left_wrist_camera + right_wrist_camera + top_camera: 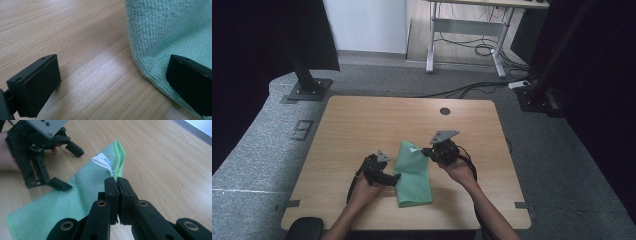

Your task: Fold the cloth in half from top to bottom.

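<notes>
Dim high view with dark corners; close views evenly lit, foreground soft.

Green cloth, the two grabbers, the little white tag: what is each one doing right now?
Green cloth: folded, flat on the table, one corner lifted.
Right gripper: shut on the cloth's edge.
Left gripper: open, one jaw over the cloth, one over bare wood.
White tag: sticking up beside the pinched edge.

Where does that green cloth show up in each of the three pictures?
High view: green cloth lies at table centre, between both hands.
Left gripper view: upper right, one jaw over its edge.
Right gripper view: left and centre, its edge pinched.
Shared landmark: the white label.
</notes>
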A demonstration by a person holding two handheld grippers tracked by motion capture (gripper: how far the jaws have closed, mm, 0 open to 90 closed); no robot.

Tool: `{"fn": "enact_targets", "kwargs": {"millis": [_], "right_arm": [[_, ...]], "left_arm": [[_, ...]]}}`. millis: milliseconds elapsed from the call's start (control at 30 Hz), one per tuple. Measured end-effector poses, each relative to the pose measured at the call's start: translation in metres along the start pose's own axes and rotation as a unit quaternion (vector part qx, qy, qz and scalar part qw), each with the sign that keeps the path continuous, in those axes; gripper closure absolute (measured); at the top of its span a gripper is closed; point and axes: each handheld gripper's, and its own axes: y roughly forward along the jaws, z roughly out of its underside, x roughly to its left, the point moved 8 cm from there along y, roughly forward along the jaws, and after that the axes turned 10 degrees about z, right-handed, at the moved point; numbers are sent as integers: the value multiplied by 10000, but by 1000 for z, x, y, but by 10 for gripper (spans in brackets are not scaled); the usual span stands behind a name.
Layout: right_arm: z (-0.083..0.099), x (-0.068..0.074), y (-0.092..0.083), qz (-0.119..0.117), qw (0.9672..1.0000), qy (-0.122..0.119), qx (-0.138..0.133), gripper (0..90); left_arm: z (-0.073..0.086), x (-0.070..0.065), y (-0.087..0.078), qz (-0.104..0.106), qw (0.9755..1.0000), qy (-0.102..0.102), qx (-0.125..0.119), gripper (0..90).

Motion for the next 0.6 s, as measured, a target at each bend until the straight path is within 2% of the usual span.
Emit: {"fn": "enact_targets", "kwargs": {"millis": [600], "right_arm": [[31,22,-14,-235,9996,159,45,864]], "left_arm": [[0,0,0,3,10000,-8,1,0]]}}
